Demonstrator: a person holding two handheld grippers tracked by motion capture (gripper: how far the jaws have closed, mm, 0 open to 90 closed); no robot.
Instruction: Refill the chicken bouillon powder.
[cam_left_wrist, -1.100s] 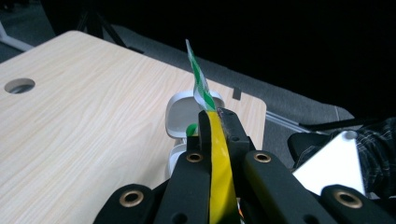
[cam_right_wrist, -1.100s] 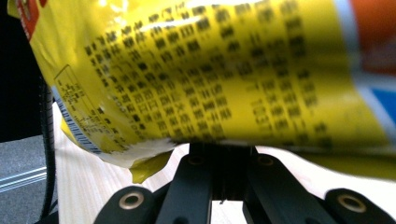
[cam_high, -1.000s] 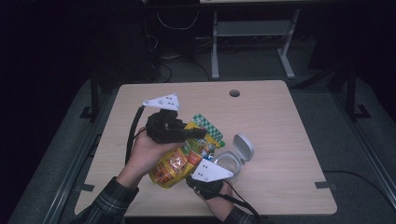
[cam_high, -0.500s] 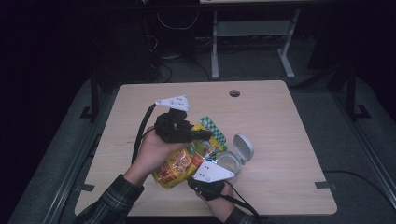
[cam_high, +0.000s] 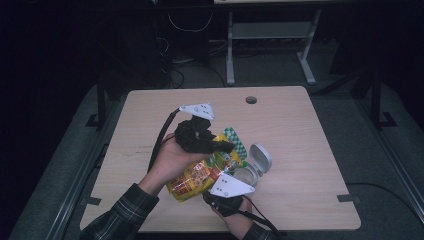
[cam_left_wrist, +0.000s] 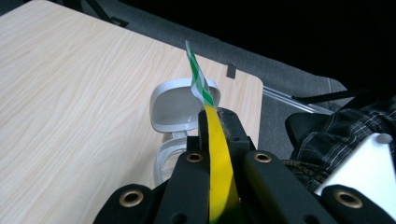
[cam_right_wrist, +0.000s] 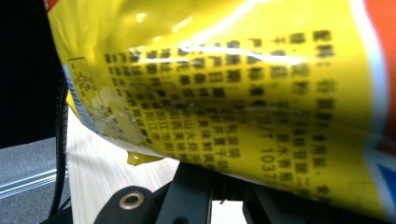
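Observation:
A yellow and orange snack bag (cam_high: 197, 175) with a green-and-white checked top (cam_high: 234, 141) is held over the wooden table (cam_high: 300, 125) between both grippers. My left gripper (cam_high: 225, 146) is shut on the bag's upper edge. In the left gripper view the yellow edge (cam_left_wrist: 217, 158) runs between the jaws of that gripper (cam_left_wrist: 217, 116), and the checked strip (cam_left_wrist: 198, 79) sticks out past them. My right gripper (cam_high: 216, 192), under its grey plate (cam_high: 231, 186), is shut on the bag's lower end. In the right gripper view the printed bag (cam_right_wrist: 243, 93) hides this gripper's (cam_right_wrist: 210, 186) tips.
A white container with its flip lid open (cam_high: 255, 162) stands on the table just right of the bag, and its lid (cam_left_wrist: 175, 105) lies behind the left jaws. A cable hole (cam_high: 251, 100) sits near the far edge. Dark floor and desk legs lie beyond.
My left hand and its gripper have shifted to the right, carrying the bag's top toward the white container. The right gripper has stayed in place.

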